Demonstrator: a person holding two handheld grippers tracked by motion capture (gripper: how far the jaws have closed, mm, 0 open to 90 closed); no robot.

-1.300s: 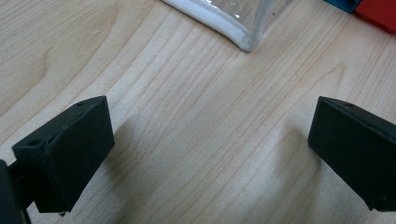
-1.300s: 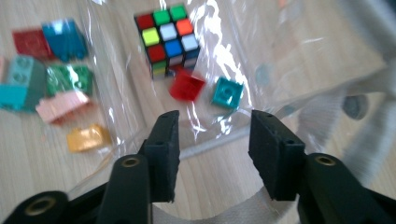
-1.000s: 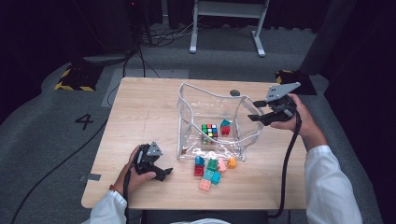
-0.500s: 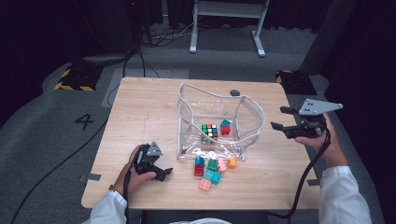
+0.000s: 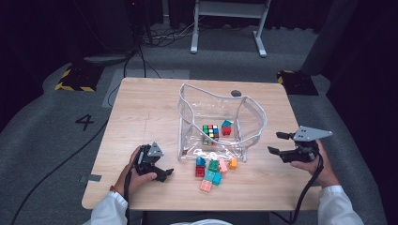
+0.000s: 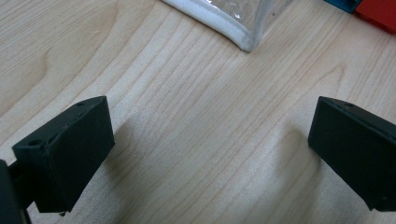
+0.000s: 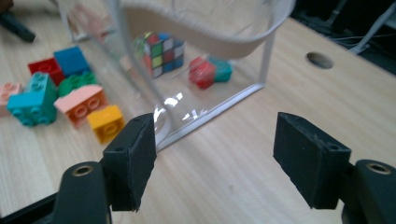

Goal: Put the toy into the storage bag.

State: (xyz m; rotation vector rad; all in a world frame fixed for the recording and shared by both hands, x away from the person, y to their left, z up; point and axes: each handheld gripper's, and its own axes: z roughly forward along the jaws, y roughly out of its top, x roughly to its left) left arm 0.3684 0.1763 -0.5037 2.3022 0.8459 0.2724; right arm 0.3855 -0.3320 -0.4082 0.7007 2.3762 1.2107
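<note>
A clear plastic bag [image 5: 180,117] stands open on the wooden table, with a colour cube [image 5: 210,132] and a red-and-teal brick [image 5: 226,127] inside it. Several loose bricks [image 5: 213,169] lie in front of the bag. My right gripper [image 5: 276,142] hangs to the right of the bag, pointing at it. Its jaws have just been opening and stand open with nothing between them [image 7: 215,158]. My left gripper [image 5: 162,165] rests open on the table, left of the bricks, over bare wood [image 6: 205,149] near the bag's corner [image 6: 243,39].
A cable hole [image 5: 235,93] sits in the table behind the bag. The right gripper view has a yellow brick [image 7: 106,122] and a pink brick [image 7: 81,103] close to its left jaw. Dark floor and a metal stand lie beyond the table.
My right gripper has left the bag's right rim, moving right, down and toward the table's near edge, with its jaws wider. The left gripper has not moved.
</note>
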